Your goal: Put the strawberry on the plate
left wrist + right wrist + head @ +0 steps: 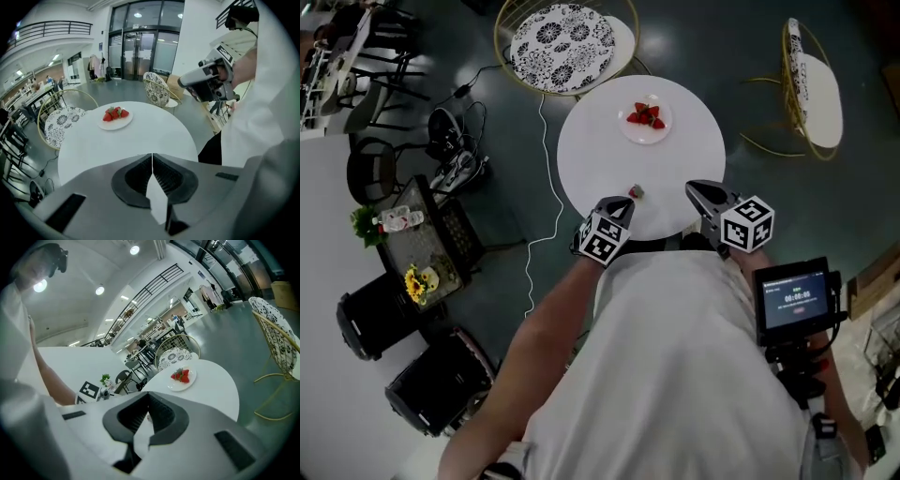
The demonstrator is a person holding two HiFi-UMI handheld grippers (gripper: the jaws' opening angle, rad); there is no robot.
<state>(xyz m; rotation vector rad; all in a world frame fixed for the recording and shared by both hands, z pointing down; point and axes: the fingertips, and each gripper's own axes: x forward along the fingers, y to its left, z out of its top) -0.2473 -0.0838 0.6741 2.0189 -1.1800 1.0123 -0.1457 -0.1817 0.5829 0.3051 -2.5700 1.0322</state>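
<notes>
1. The left gripper (622,202) hovers over the near edge of the round white tabletop (600,141), fingers pressed fully together with nothing between them.
2. The right gripper (695,187) hangs alongside, its fingers likewise closed and empty.
3. The loose strawberry (636,191) lies on the tabletop just ahead of the left fingers, slightly toward the right pair. The plate (630,133), already carrying several strawberries (644,115), sits well beyond both pairs.
4. This looks like the approach for the pick. The left fingers need to open first, straddle the berry from above, then close gently, because soft fruit bruises and a small berry this near the edge could roll off.
5. The tabletop is smooth and otherwise bare. Beyond the fingers stand wire-framed chairs (562,42) with patterned cushions on a dark glossy floor (722,47), and glass doors (140,51) close off a bright hall.
</notes>
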